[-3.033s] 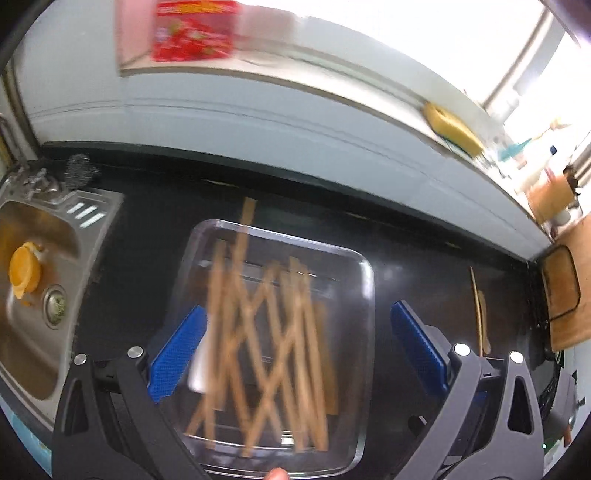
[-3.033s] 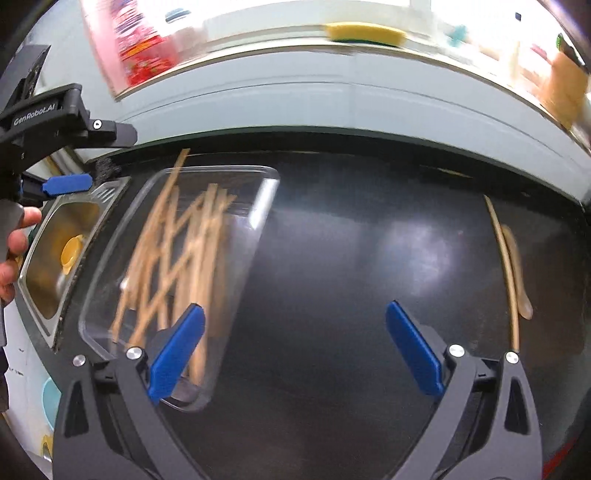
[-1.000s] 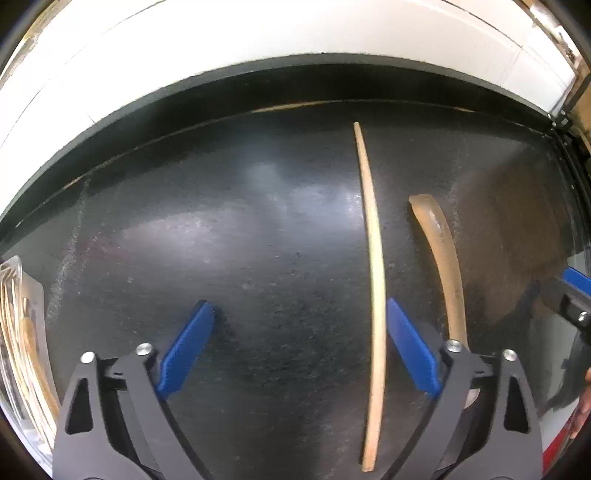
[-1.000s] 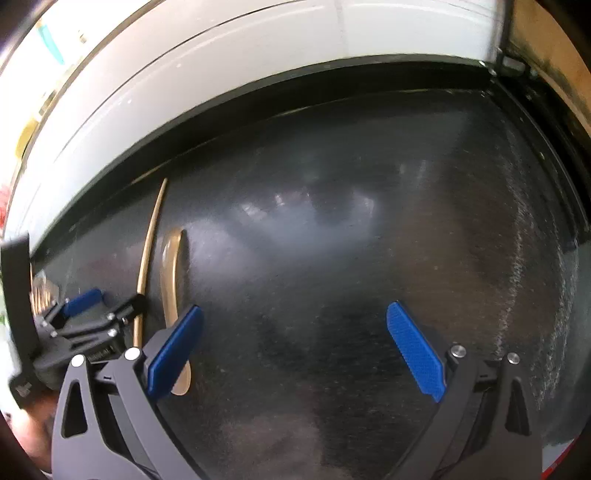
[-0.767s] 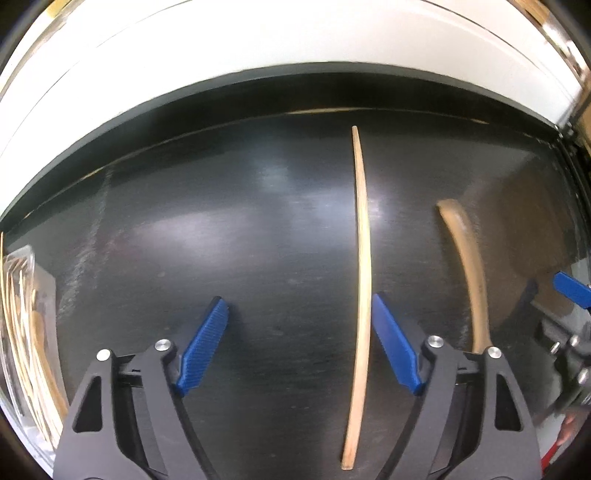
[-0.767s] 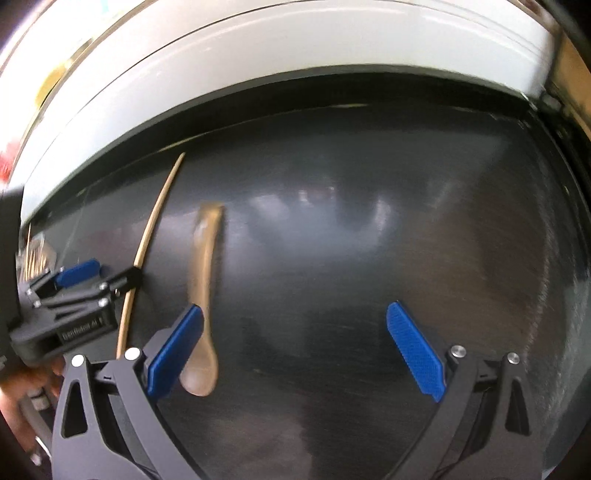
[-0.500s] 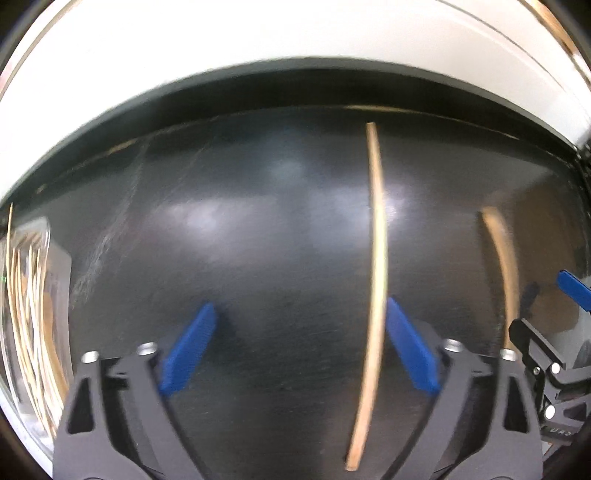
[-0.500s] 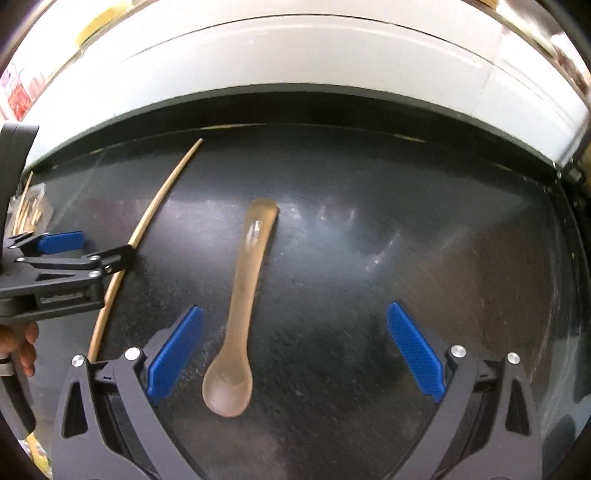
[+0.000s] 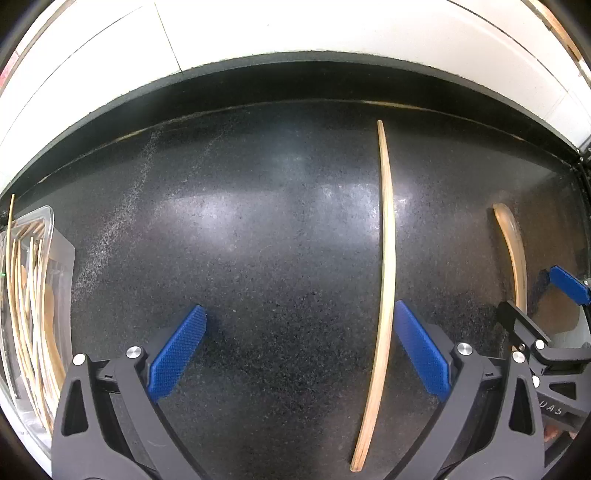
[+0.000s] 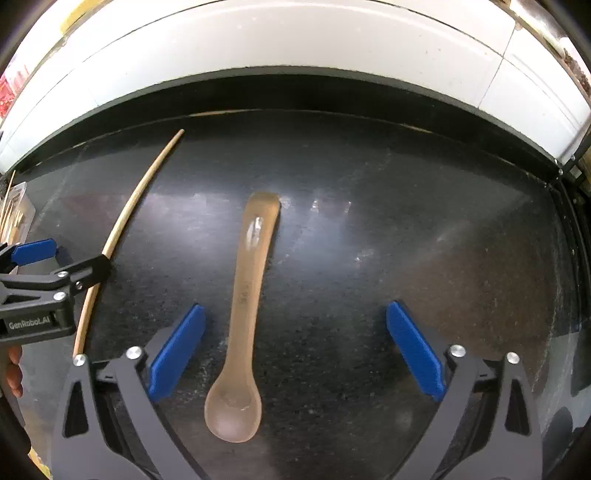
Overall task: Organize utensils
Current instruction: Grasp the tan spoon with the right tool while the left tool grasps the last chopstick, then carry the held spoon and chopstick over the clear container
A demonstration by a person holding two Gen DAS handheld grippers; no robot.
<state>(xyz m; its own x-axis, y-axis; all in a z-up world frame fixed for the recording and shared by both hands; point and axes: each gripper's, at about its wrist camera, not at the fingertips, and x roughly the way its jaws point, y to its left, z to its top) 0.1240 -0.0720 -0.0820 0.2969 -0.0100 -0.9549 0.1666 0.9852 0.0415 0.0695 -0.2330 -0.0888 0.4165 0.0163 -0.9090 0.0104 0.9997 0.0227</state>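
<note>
A single wooden chopstick [image 9: 385, 258] lies on the black counter, just inside the right finger of my open left gripper [image 9: 299, 350]. It also shows in the right wrist view [image 10: 122, 225]. A translucent brown spoon [image 10: 245, 317] lies bowl toward me between the fingers of my open right gripper [image 10: 295, 350], nearer the left finger. Its handle shows at the right of the left wrist view [image 9: 511, 243]. Both grippers are empty and hover low over the counter, side by side.
A clear plastic tray [image 9: 59, 258] holding several chopsticks sits at the far left. A white tiled wall [image 9: 295, 29] backs the black counter [image 9: 258, 221]. A dark frame edge [image 10: 569, 206] bounds the counter on the right.
Both grippers swung right, away from the tray, to the loose chopstick and spoon. In the last second the right gripper shifted left so the spoon lies between its fingers.
</note>
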